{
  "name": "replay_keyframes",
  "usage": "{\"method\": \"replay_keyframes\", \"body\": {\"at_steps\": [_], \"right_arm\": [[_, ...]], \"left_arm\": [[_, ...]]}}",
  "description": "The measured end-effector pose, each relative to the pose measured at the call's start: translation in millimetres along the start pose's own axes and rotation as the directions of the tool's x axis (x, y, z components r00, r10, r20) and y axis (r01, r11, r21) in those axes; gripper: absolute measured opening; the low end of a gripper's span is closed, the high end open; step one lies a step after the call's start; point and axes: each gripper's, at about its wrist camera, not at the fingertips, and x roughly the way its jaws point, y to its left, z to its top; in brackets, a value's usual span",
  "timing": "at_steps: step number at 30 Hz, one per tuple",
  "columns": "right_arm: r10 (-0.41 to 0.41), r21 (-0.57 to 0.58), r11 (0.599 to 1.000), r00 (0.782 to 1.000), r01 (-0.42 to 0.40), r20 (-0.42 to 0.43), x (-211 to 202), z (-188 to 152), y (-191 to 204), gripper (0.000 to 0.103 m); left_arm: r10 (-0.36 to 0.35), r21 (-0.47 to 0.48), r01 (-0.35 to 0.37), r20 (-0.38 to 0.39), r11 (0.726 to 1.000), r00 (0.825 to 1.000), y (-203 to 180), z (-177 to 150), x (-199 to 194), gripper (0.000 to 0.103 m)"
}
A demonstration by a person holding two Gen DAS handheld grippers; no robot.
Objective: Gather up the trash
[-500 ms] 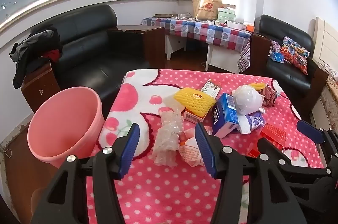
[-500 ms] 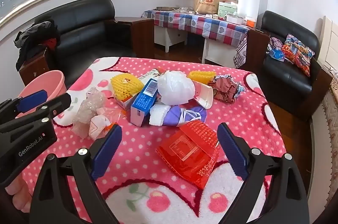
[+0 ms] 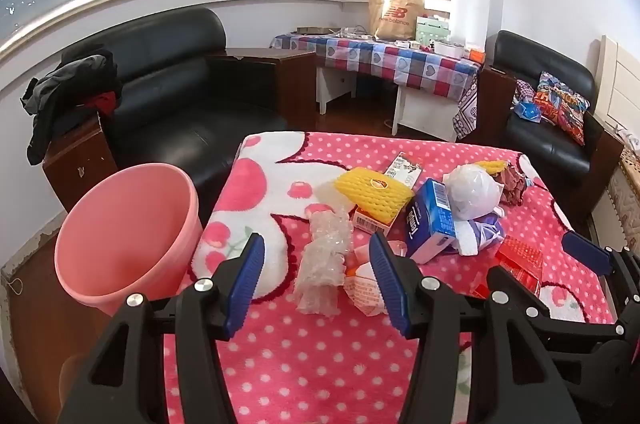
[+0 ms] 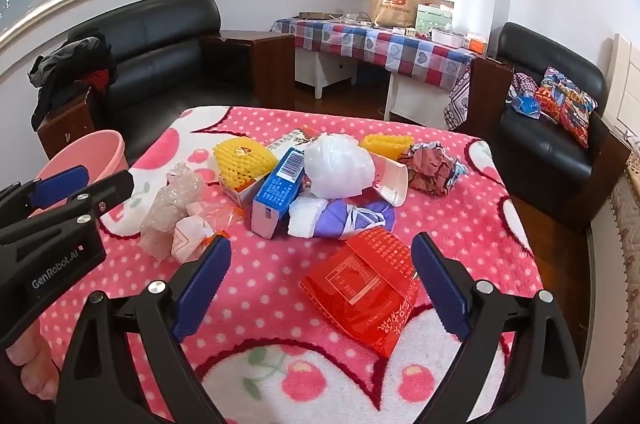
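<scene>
Trash lies piled on a pink polka-dot blanket [image 3: 304,364]. My left gripper [image 3: 316,280] is open, and a crumpled bubble wrap [image 3: 324,264] lies on the blanket between its blue pads, untouched. A pink-white wrapper [image 3: 362,290] sits beside the right pad. My right gripper [image 4: 320,264] stands wide open over a red plastic wrapper [image 4: 368,288], which rests near its right finger. A pink bucket [image 3: 128,236] stands left of the table. The left gripper [image 4: 60,192] also shows at the right wrist view's left edge.
Behind the grippers lie a yellow foam net [image 4: 240,156], a blue box [image 4: 280,192], a white bag [image 4: 338,164], a purple cloth [image 4: 348,218], a paper cup [image 4: 394,180] and crumpled paper [image 4: 432,168]. Black sofas [image 3: 180,96] and a checked table [image 3: 392,64] stand beyond.
</scene>
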Motion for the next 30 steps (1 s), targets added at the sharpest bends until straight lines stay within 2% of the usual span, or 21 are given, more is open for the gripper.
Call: {"method": "replay_keyframes", "body": {"at_steps": [30], "right_arm": [[-0.003, -0.007, 1.0, 1.0, 0.003, 0.002, -0.6, -0.2, 3.9, 0.092]], "left_arm": [[-0.002, -0.003, 0.002, -0.001, 1.0, 1.0, 4.8, 0.7, -2.0, 0.055]]}}
